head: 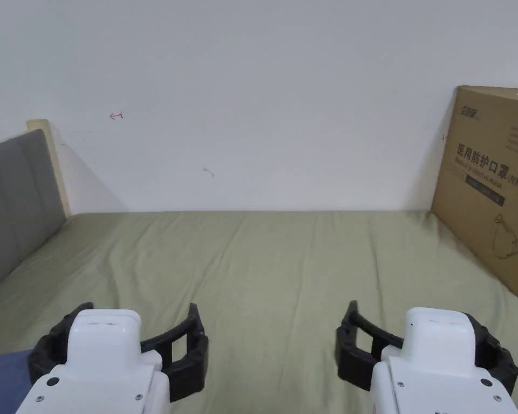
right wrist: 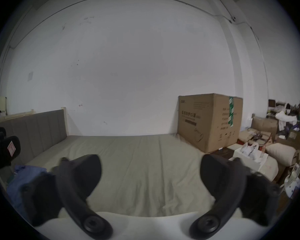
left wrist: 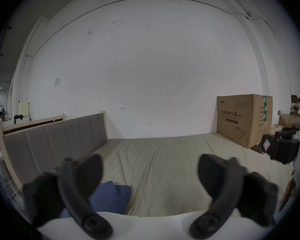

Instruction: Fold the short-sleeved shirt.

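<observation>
Nearest to me are the two white-bodied, black-jawed tongs, the left tongs (head: pixel 139 345) and the right tongs (head: pixel 417 345), held level side by side just above the bed. Both sets of jaws are spread wide with nothing between them, which reads to me as a ready pose before any grabbing starts.

The crumpled blue short-sleeved shirt (left wrist: pixel 111 197) sits bunched on the near left part of the bed, just below the left tongs, so that side looks closest for a first grab. Not folded at all yet, I'd say.

Past that, the wrinkled olive-green bed sheet (head: pixel 263 259) is bare, good room for spreading. Grey padded headboard (head: pixel 15 205) on the left, big brown cardboard box (head: pixel 490 183) far right against the white wall (head: pixel 263 97).
</observation>
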Demonstrator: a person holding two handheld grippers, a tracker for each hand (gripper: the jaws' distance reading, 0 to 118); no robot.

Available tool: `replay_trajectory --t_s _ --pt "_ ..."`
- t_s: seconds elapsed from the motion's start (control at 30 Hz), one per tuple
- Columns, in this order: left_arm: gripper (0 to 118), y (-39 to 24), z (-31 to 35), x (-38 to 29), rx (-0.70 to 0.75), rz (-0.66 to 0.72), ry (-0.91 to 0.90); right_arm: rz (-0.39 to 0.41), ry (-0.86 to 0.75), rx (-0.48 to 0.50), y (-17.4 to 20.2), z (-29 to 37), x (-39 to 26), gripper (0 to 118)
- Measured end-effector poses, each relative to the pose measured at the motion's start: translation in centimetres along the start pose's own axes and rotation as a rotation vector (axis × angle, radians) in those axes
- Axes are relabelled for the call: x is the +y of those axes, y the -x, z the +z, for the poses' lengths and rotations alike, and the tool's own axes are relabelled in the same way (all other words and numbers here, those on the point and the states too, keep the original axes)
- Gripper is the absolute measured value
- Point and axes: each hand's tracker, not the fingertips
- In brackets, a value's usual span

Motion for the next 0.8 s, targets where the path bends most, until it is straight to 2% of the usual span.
replay_trajectory --t_s 0.03,0.07,0.1,0.17,0.2,0.3,0.57,0.7,0.8 --pt "53 -0.2 0.1 -0.1 0.013 -0.027 0.004 0.017 -0.031 -0.028 0.2 0.3 0.0 43" --pt "10 -0.4 0.1 -0.2 0.026 -0.052 0.015 0.039 -0.037 -0.047 0.4 0.3 -0.1 8" --pt "0 -0.6 -0.1 -0.4 0.043 -0.077 0.02 0.058 -0.028 -0.069 0.5 0.0 -0.2 8" --pt "0 -0.8 0.0 -1.1 0.049 -0.073 0.007 0.044 0.007 0.005 0.1 -0.2 -0.3 8" --pt "0 -0.4 0.1 -1.0 0.001 -0.039 0.019 0.037 0.025 0.014 -0.1 -0.4 -0.3 3" --pt "0 0.2 -0.2 -0.9 -0.074 0.072 0.048 0.011 0.021 0.007 -0.3 -0.4 -0.2 1" --pt "0 0.9 -0.6 0.0 -0.049 0.066 0.044 0.016 0.045 0.057 -0.5 -0.8 0.7 0" --pt "0 2.6 0.1 0.6 0.014 0.076 0.038 0.039 0.049 0.133 1.3 -1.1 1.2 0" --pt "0 5.5 1.4 0.8 0.119 0.075 0.044 0.036 0.051 0.246 4.1 -1.1 1.5 0"
